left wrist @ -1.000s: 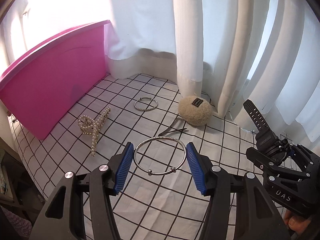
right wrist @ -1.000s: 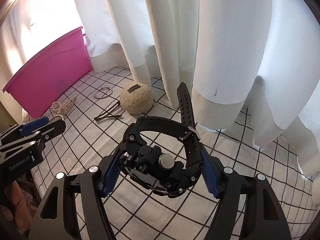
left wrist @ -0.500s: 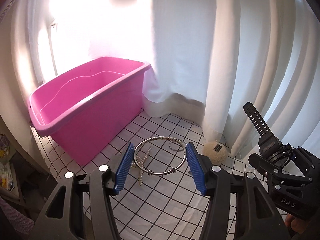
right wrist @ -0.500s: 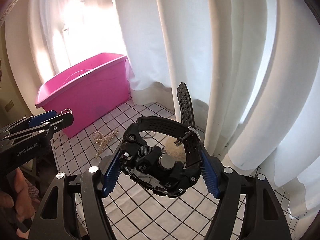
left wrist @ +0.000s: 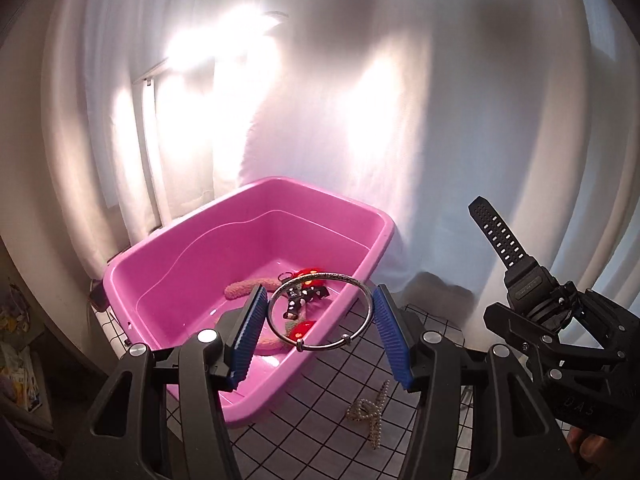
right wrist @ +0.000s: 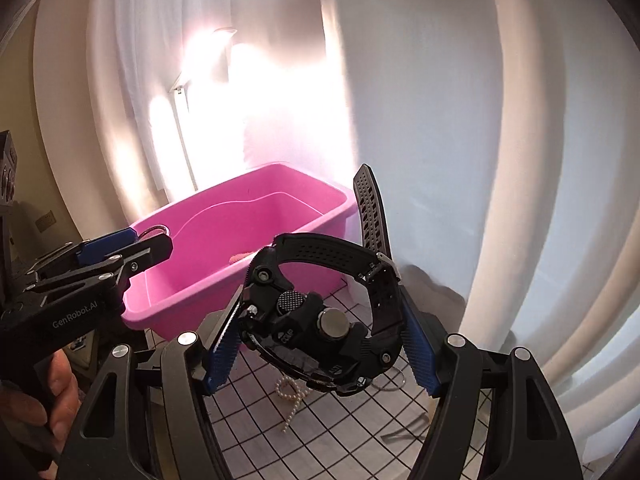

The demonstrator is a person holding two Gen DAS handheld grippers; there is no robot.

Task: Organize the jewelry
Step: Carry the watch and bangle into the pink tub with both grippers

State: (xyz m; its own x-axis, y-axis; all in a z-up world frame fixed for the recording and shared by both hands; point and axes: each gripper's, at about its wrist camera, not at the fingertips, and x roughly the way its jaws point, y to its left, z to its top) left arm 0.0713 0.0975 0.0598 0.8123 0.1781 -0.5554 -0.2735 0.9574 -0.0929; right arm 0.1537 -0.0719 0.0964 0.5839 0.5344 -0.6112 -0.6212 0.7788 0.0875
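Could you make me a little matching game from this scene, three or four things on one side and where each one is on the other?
Things:
1. silver bangle
2. black watch
3. pearl hair clip
4. red spotted piece

Places:
A. lying on the checked cloth
B. inside the pink tub
C. between the left gripper jaws
D. between the right gripper jaws

Pairs: 1-C, 2-D, 3-A, 4-B

Strong daylight is blazing through the white curtain (left wrist: 320, 120) behind the pink bin (left wrist: 248, 248), blowing out a glaring patch, while motion blur is softening the folds and fisheye distortion is bending and darkening both views' edges.
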